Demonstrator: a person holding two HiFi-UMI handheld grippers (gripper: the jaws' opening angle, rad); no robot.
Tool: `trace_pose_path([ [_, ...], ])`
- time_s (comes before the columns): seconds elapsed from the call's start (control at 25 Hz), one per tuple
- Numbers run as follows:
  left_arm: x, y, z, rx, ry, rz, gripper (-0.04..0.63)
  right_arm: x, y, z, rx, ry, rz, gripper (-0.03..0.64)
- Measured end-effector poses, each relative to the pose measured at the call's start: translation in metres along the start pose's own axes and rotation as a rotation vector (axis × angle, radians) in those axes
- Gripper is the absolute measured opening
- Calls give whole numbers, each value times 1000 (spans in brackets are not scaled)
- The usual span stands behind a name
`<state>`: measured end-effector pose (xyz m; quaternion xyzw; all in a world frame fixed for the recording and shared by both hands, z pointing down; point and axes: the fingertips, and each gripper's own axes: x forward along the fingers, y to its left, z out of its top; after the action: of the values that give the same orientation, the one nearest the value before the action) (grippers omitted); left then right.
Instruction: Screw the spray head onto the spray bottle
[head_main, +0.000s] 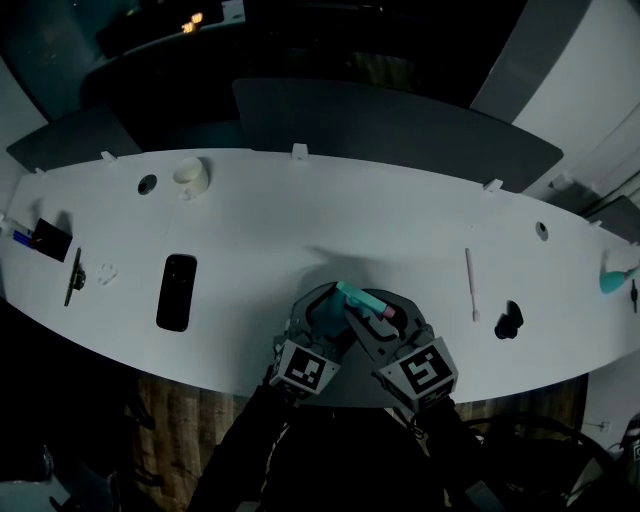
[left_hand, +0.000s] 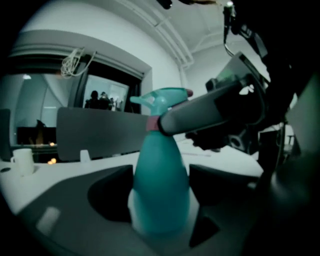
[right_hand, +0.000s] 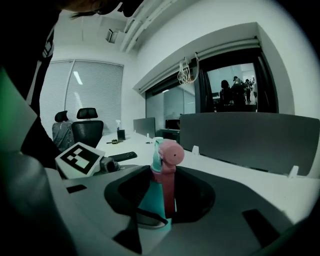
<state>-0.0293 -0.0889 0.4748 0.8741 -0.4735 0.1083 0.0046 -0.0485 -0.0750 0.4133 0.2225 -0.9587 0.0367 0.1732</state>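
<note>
A teal spray bottle (head_main: 362, 298) with its spray head on top is held over the table's near edge between both grippers. In the left gripper view the bottle's body (left_hand: 160, 185) stands upright between the jaws of my left gripper (left_hand: 160, 202), which is shut on it. The spray head (left_hand: 162, 100) has a pink collar, and a finger of the right gripper (left_hand: 210, 112) crosses it at the neck. In the right gripper view the pink nozzle and trigger of the spray head (right_hand: 168, 156) sit between the jaws of my right gripper (right_hand: 165, 197), shut on it. The left gripper's marker cube (right_hand: 80, 159) shows at left.
On the white table (head_main: 300, 220) lie a black phone (head_main: 177, 291), a white cup (head_main: 191, 174) at the back left, a thin white stick (head_main: 470, 284) and a small black object (head_main: 508, 320) at right. Grey partitions (head_main: 400, 125) stand behind the table.
</note>
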Motion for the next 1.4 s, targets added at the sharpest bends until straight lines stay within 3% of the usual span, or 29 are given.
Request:
trace_pose_path([
  [0.12, 1, 1, -1, -29, -12, 66, 351, -1, -1, 0, 7, -30, -26, 137],
  [0.32, -1, 2, 6, -58, -41, 21, 351, -3, -2, 1, -49, -66, -42, 138],
  [0.76, -19, 7, 8, -58, -40, 3, 350, -22, 1, 7, -45, -104, -57, 140],
  [0.92, -32, 10, 5, -72, -42, 14, 340, -42, -1, 0, -5, -111, -104, 140],
  [1.12, -54, 19, 8, -71, -47, 69, 230, -68, 1, -5, 10, -148, -147, 137],
  [1.16, -59, 21, 9, -70, -50, 86, 193, -72, 1, -6, 11, -155, -159, 95],
  [1.2, -64, 24, 12, -69, -54, 106, 139, -75, 1, -6, 11, -159, -175, 35],
  [1.28, -74, 29, 18, -64, -61, 149, 5, -78, 1, -8, 11, -157, -202, 6],
  [1.4, -90, 38, 29, -60, -71, 240, 3, -78, 2, -13, -4, -137, -251, 6],
])
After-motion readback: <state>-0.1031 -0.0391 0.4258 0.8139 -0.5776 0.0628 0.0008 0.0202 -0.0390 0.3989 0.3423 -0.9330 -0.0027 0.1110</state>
